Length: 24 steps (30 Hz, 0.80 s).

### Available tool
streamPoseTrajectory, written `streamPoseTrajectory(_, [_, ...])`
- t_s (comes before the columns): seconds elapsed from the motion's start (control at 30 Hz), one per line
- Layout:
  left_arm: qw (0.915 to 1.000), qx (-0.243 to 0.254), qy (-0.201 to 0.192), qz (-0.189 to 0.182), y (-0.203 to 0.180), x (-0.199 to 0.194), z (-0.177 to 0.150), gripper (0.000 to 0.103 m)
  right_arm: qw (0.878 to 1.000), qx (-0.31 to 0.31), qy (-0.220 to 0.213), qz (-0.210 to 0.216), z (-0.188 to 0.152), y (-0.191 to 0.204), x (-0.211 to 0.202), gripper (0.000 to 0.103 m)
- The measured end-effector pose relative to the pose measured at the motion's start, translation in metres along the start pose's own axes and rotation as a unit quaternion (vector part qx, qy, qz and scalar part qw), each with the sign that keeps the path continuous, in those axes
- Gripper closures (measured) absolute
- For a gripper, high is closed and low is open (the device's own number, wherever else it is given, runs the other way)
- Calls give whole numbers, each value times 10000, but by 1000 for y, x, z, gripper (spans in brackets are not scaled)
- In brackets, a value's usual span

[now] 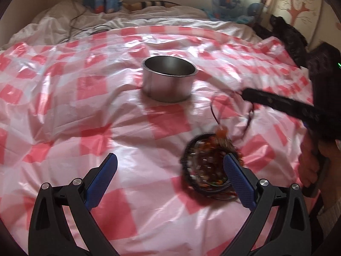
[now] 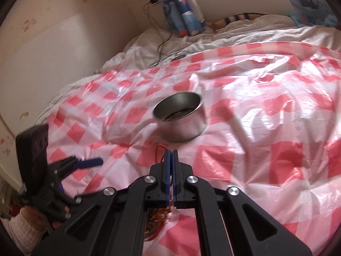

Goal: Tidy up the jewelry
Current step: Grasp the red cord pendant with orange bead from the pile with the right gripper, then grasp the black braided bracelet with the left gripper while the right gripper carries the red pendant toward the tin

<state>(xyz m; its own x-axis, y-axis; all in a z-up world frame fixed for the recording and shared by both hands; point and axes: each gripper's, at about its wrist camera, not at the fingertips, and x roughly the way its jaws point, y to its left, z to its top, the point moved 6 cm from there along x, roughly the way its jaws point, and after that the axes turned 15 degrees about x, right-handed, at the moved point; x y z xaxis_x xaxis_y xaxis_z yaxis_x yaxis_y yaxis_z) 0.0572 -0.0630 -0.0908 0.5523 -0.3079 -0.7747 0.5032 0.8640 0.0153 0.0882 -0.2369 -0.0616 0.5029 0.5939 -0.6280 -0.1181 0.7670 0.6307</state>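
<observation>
Centrally on the checked plastic sheet [image 1: 64, 98] stands a round metal tin [image 1: 169, 79], upright and open-topped, with clear sheet on every side of it. Nearer the left gripper [image 1: 170, 178], whose blue pads are spread wide apart and hold nothing, lies a black-rimmed tray [image 1: 210, 164] heaped with beaded jewelry; the gripper's right-hand pad overlaps the tray's edge, and whether they touch cannot be told. The heap is blurred, so single pieces cannot be told apart.

The right gripper [image 2: 171, 155] has its pads pressed together on a thin red cord [image 1: 215, 112], which in the left view hangs from the fingertips down towards the tray. The right view shows only a short red loop of it at the tips, while the tray is largely hidden beneath the gripper body. Only the right view looks into the tin: something dark lies on its bottom, unidentifiable.

Behind the sheet are white bedding [image 2: 234, 34] and a dangling cable [image 2: 162, 42].
</observation>
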Motion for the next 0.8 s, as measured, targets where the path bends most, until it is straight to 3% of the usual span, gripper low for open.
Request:
streamPoseTrajectory(0.2, [9961, 663, -403, -415, -36, -4, 4, 8, 9986, 442, -264, -131, 14, -23, -7, 100])
streamPoseTrajectory(0.37, [9867, 1166, -748, -848, -66, -14, 7, 11, 9980, 556, -263, -142, 15, -28, -6, 100])
streamPoseTrajectory(0.5, [9828, 1660, -487, -645, -80, -5, -1, 39, 9984, 507, -229, -125, 13, -25, -4, 100])
streamPoseTrajectory(0.67, [9807, 1761, -250, -817, -86, 3, -10, 50, 9986, 486, -183, -105, 11, -22, -1, 100])
streamPoseTrajectory(0.7, [9797, 1815, -295, -794, -88, 2, -10, 60, 9986, 492, -179, -95, 11, -22, -1, 100])
streamPoseTrajectory(0.73, [9776, 1853, -364, -934, -91, 1, -11, 77, 9986, 493, -176, -90, 11, -22, -1, 100])
streamPoseTrajectory(0.77, [9768, 1841, -388, -1020, -93, 1, -12, 81, 9986, 488, -170, -91, 11, -22, -1, 100])
streamPoseTrajectory(0.8, [9771, 1850, -344, -994, -93, 4, -13, 91, 9986, 487, -167, -91, 10, -22, -1, 100])
